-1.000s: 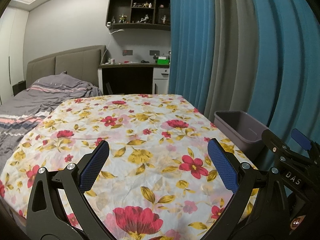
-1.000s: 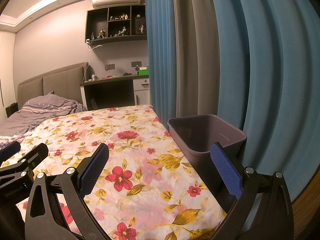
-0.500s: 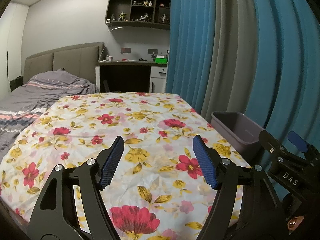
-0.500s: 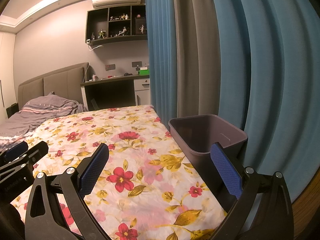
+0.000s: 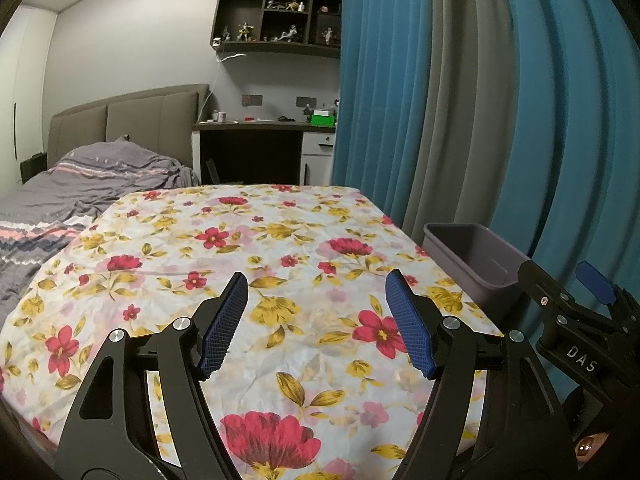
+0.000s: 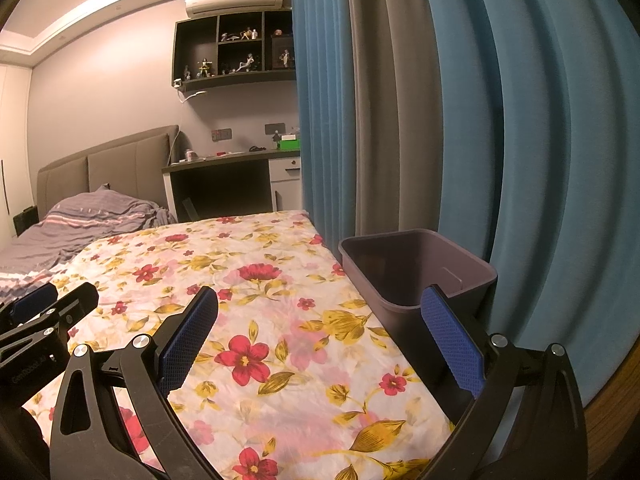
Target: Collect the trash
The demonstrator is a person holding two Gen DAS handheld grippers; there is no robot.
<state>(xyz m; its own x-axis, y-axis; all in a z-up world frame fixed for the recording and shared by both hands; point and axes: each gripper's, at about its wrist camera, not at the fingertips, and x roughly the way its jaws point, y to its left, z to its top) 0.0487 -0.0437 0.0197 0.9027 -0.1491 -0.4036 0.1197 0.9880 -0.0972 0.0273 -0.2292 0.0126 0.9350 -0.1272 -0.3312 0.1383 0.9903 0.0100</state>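
A grey-purple plastic bin (image 6: 416, 268) stands at the right edge of a table covered with a floral cloth (image 6: 256, 280); it also shows in the left wrist view (image 5: 476, 256). I see nothing inside the bin and no trash on the cloth. My left gripper (image 5: 318, 288) is open and empty above the cloth, its jaws partly closed in. My right gripper (image 6: 320, 300) is wide open and empty, its right finger (image 6: 448, 328) in front of the bin's near wall. Each gripper shows at the edge of the other's view.
Blue and grey curtains (image 6: 460, 120) hang right behind the bin. A bed with a grey blanket (image 5: 80, 184) lies to the left. A desk (image 5: 260, 148) and wall shelf with figurines (image 5: 280, 28) stand at the back.
My left gripper's jaws have narrowed from wide open to a smaller gap, and its view has shifted a little. The right gripper has stayed wide open and almost still.
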